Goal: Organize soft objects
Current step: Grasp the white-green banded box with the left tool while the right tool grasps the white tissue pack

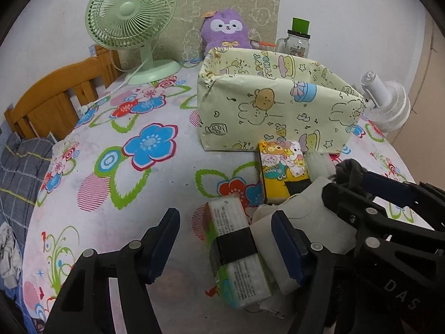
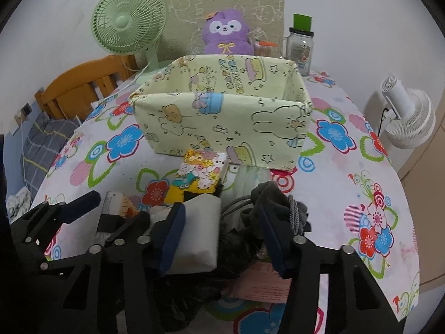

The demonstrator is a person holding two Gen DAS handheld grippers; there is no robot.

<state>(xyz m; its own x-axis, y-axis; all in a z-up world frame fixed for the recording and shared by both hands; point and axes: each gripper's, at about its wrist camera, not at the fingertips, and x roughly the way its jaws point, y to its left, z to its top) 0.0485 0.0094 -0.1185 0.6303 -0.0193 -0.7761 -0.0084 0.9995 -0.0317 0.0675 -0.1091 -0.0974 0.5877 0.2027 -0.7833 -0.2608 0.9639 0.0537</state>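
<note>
1. Pretty much nothing has been sorted so far: as far as its inside can be seen, the pale green fabric bin (image 1: 278,105) in the upper middle of both views looks empty.
2. The soft stuff is all piled at the lower middle, just in front of the bin: a cartoon tissue pack (image 1: 283,167), a banded white tissue pack (image 1: 239,250), a white folded cloth (image 2: 200,228) and a dark grey knit bundle (image 2: 272,203).
3. The left hand-held gripper (image 1: 228,245) is seen straddling the banded pack, jaws spread, no squeeze visible.
4. The right hand-held gripper (image 2: 222,236) looks closed in around the grey bundle and white cloth; a firm grasp can't be confirmed.
5. Left to do: everything, judged from the tabletop.
</note>
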